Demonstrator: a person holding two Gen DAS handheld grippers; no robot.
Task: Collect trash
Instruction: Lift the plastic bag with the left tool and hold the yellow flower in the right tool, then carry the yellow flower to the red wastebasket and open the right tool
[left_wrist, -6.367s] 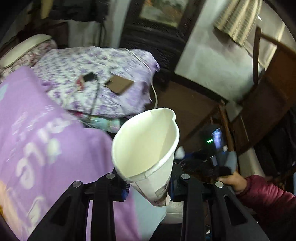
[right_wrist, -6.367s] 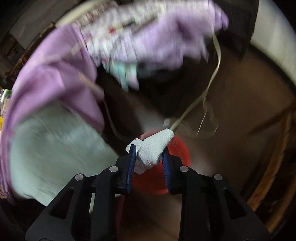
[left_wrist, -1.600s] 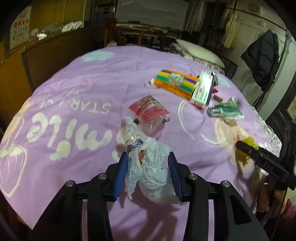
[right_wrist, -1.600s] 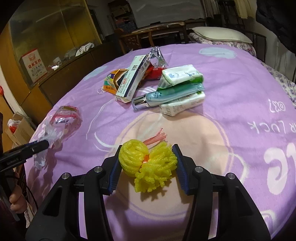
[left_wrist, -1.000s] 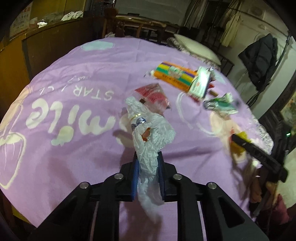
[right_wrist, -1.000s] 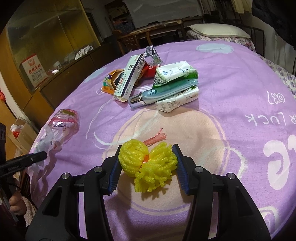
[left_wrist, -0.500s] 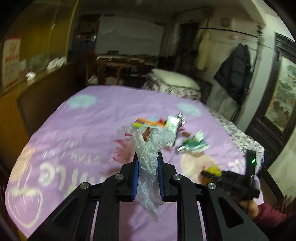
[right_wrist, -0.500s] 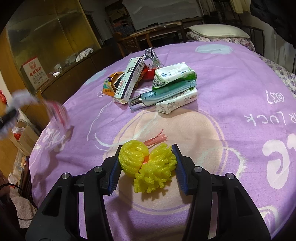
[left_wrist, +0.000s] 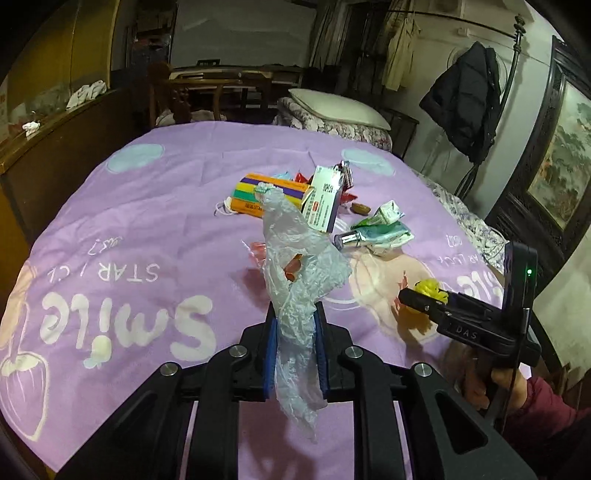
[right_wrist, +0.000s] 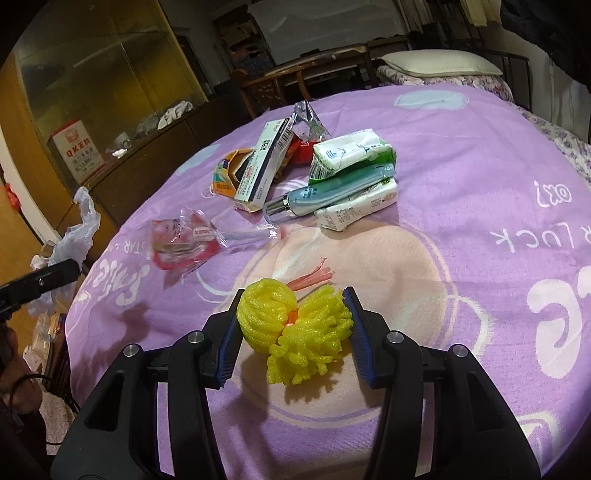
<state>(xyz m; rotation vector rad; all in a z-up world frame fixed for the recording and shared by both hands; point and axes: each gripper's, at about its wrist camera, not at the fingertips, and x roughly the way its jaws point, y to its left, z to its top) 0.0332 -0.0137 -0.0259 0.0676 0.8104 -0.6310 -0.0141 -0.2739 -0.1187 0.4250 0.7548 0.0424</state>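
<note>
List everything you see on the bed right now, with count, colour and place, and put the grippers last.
Bedspread: one, purple with white lettering, under everything.
Foam fruit net: one, yellow, near edge, between right gripper's pads.
Thin plastic bag: one, clear, lifted off the bed.
Crumpled wrapper: one, clear and red, left of centre.
Cardboard boxes: two, one white, one orange-striped, far pile.
Tissue packs and tube: a few, green-white, beside boxes.
Left gripper: black, blue pads, shut on bag.
Right gripper: black, blue pads, around net.

Both grippers (left_wrist: 295, 354) (right_wrist: 291, 332) were black with blue pads and silver screws (the sleeve (left_wrist: 543, 402) was maroon).
</note>
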